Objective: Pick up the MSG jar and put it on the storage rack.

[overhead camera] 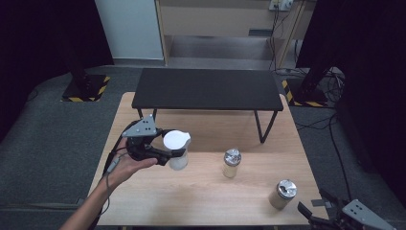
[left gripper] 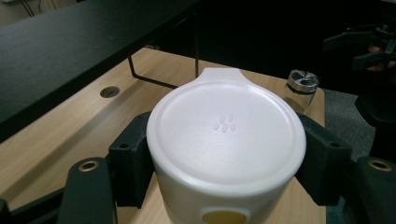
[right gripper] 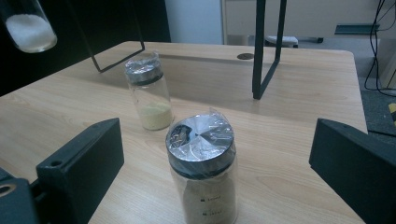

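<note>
White plastic shaker (overhead camera: 176,150), lidded and part-filled with pale powder, sits clenched between the left gripper's (overhead camera: 168,154) jaws at centre-left of the high view, apparently held above the tabletop (overhead camera: 206,191). It looks light and rigid but smooth-walled, likely slippery; the mid-body hold below the lid seems sound. The right gripper (overhead camera: 318,206), lower right, stands released beside a steel-capped jar (right gripper: 202,172).

This looks like a lab or test room. A plain wooden table (overhead camera: 201,191) stands on grey carpet, ringed by black curtains (overhead camera: 43,38). Stand bases with yellow-black hazard tape (overhead camera: 86,88) sit on the floor, cables (overhead camera: 330,129) trail nearby, and a wall socket (overhead camera: 280,5) shows behind.
</note>
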Demonstrator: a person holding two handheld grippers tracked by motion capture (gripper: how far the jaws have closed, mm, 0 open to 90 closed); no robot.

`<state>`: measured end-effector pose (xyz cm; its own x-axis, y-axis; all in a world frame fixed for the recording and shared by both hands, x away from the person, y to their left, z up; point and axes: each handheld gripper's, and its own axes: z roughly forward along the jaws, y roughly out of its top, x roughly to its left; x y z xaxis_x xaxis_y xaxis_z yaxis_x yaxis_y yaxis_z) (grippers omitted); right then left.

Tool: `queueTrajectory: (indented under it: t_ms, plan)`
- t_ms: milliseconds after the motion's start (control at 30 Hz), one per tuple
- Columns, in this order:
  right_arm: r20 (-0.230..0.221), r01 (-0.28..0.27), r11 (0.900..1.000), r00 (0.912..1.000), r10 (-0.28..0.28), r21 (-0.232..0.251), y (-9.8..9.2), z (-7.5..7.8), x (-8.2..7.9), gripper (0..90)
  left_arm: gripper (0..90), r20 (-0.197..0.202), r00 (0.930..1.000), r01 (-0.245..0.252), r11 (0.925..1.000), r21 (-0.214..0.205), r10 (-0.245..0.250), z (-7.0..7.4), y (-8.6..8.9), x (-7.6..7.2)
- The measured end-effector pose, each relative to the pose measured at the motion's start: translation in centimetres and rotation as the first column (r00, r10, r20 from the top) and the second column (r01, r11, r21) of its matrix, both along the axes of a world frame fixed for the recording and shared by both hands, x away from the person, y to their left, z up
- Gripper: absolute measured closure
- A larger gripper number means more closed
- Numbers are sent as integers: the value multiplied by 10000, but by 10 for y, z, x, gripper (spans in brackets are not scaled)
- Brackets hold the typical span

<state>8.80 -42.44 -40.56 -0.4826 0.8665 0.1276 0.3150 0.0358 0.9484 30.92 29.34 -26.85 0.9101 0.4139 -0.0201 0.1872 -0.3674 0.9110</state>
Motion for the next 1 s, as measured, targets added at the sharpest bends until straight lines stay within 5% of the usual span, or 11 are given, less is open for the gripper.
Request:
queueTrajectory:
  t_ms: [633, 1000]
  plan:
    - [-2, -1, 10000, 10000, 1, 37, -1, 0, 0, 36, 296, 85, 9985, -540, 9984, -175, 541, 47, 1, 11]
    - [-4, 2, 10000, 10000, -2, 51, -1, 0, 0, 36, 296, -10, 9849, -1733, 9846, -227, 1734, 67, -4, 18]
